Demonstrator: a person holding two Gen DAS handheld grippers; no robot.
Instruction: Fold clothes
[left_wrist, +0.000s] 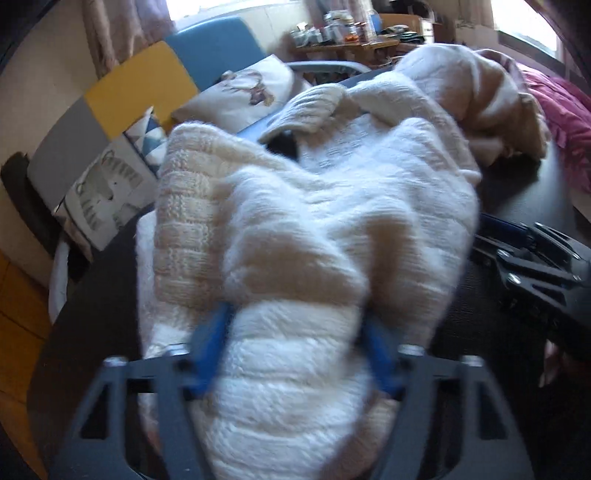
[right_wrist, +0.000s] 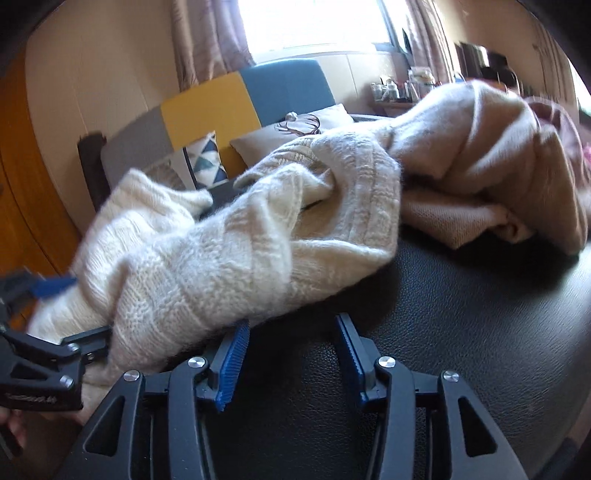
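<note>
Nearest in the left wrist view, the left gripper (left_wrist: 295, 354) was clamped on a thick bunch of the cream knitted sweater (left_wrist: 317, 221), its blue pads (left_wrist: 210, 350) pressed into the wool on either side so that the garment bulged up between them and spread away toward the far side. In the right wrist view the right gripper (right_wrist: 291, 332) stood with its fingers apart and nothing between them, only the black table (right_wrist: 461, 314) showing in the gap; the left pad (right_wrist: 232, 354) lay just beside the sweater's near hem (right_wrist: 207, 295), close to it, though whether it touched I could not tell. From those open fingers the sweater lay ahead and to the left, its long axis running from near left, where the left gripper held it, toward far right, where a ribbed cuff or collar (right_wrist: 354, 173) folded over. So the left hand was the one already on the garment, and the right, in my judgement, would have to shift left and forward to catch an edge. Beyond the sweater a beige garment (right_wrist: 480, 158) sat heaped on the far right of the table, touching it, and farther still stood a sofa (right_wrist: 207, 107) with patterned cushions (right_wrist: 208, 162).
</note>
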